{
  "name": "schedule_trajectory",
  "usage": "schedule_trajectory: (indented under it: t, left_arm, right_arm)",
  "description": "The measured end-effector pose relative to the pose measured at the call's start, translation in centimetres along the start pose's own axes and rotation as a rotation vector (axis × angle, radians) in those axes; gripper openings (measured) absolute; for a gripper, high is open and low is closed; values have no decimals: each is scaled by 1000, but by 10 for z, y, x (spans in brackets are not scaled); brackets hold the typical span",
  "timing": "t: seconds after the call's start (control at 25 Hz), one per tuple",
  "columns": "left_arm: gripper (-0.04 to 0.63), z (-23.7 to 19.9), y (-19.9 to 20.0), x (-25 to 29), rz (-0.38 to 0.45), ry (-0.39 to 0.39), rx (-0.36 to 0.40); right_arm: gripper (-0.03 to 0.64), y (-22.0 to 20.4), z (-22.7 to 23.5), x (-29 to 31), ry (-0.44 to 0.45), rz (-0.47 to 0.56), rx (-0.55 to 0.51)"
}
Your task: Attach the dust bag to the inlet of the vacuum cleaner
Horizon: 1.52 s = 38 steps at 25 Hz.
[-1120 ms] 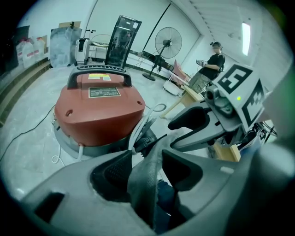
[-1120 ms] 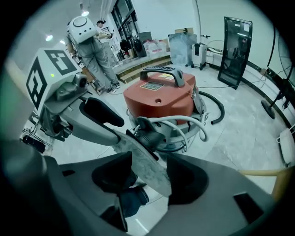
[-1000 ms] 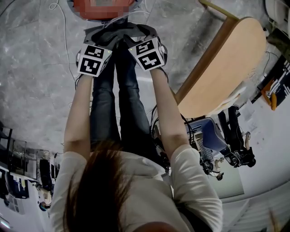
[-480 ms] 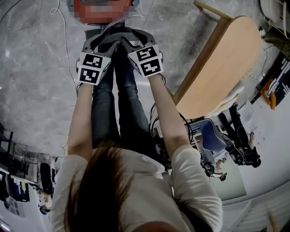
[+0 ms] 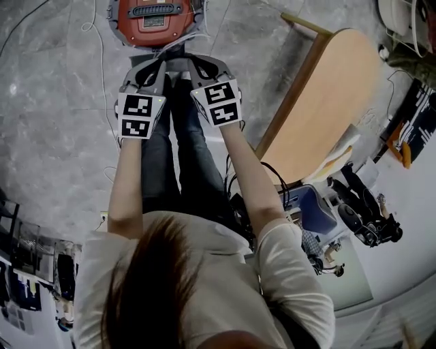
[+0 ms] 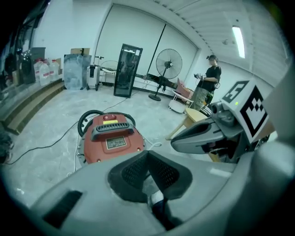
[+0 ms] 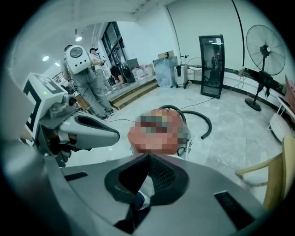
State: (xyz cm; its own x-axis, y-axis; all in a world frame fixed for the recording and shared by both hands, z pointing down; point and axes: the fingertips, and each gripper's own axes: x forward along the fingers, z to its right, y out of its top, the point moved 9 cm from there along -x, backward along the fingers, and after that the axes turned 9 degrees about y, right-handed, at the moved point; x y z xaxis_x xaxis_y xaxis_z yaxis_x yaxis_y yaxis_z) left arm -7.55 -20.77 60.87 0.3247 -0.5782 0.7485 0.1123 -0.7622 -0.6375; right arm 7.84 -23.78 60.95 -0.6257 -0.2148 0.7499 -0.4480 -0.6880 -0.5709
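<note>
On the floor, the red vacuum cleaner stands just ahead of and below both your hands. Your left hand-held gripper lines up with it almost squarely and looks the nearer. The right hand-held gripper sits off to its side. Both have just been closing and now stand closed on nothing. Neither the dust bag nor the inlet is in view.
</note>
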Motion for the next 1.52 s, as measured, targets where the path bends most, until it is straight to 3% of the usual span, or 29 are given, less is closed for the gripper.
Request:
schedule_trajectory:
  t: [0.48,0.92,1.16,1.36,1.52]
  left_arm:
    - [17,12,108,-79,203,99,-42]
    - [17,41,183,-161,328,70,-24]
    - [17,59,207,-199,382,60,-20]
    - [17,78,221,-233,417,46,2]
    - [17,93,236,-258,461,40,7]
  right_arm:
    - [2,98,-6,-99,-9,184,-32]
    - [2,158,-28,-219,-18,347,-40]
    - [2,180,-51,-272,11,441,-40]
    - [2,185,-71,-308,0,456,-89]
    - [2,181,-80,-332,16,499,-62]
